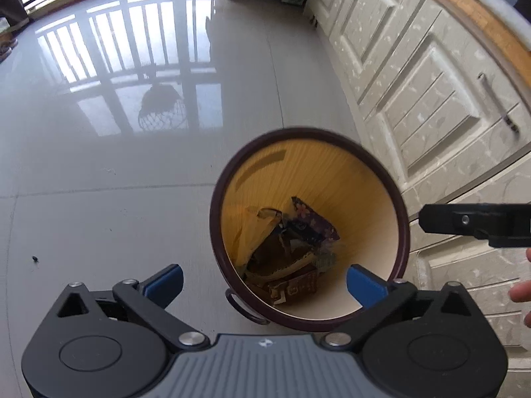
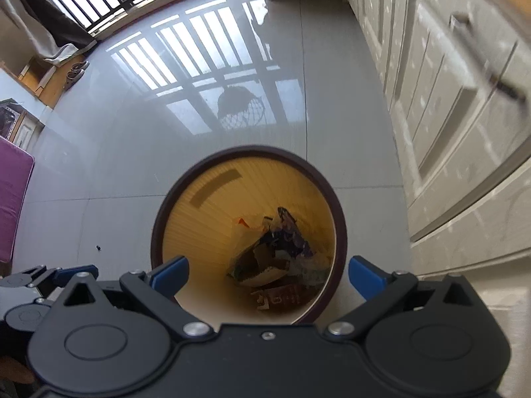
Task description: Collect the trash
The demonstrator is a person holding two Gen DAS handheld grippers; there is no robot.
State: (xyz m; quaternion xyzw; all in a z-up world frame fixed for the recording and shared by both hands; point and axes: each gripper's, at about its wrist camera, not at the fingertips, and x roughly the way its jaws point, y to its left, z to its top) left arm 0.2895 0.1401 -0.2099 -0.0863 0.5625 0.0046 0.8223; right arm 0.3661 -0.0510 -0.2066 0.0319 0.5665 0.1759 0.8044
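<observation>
Both grippers hang above the trash bin (image 1: 308, 229), which stands on the floor beside the cabinets (image 1: 415, 76). The left gripper (image 1: 265, 282) and right gripper (image 2: 268, 275) are spread wide, holding nothing, likely because the wrappers (image 1: 292, 252) already lie at the bin's bottom.

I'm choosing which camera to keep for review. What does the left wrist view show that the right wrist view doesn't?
Only the left wrist view shows bare fingers at the right edge and the bin's small loop handle. Only the right wrist view shows a purple cushion, shoes and a curtain. Both share the trash bin holding wrappers, both grippers open and empty, the white cabinets.
</observation>
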